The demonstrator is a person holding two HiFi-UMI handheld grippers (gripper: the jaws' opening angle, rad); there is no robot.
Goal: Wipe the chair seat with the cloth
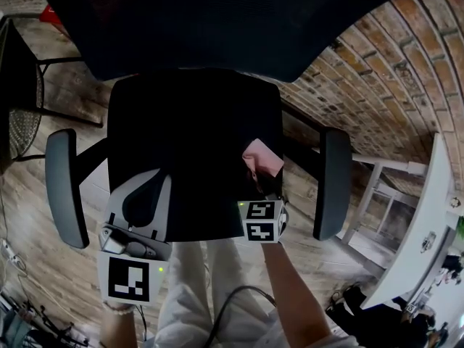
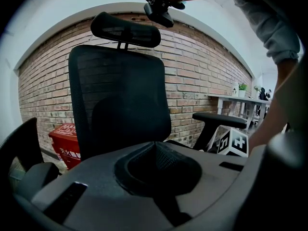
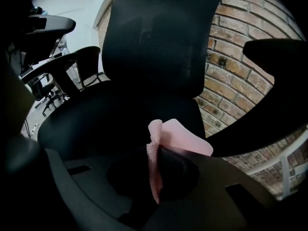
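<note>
Your right claw (image 1: 255, 187) pinches the pink cloth (image 1: 262, 158) over the chair seat (image 1: 188, 122).

The cloth sits at the seat's right front part, near the right armrest (image 1: 333, 183), folded and sticking up past the jaws that clamp one edge of it. Your left claw (image 1: 158, 178) is at the seat's front left edge with its jaws pressed together and nothing between them. The backrest (image 1: 217, 20) stands beyond, with a brick wall (image 1: 377, 71) behind.

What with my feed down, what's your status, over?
Right tool shut on pink cloth, right side of seat. Left tool shut, empty, seat front. Nothing in the way.
</note>
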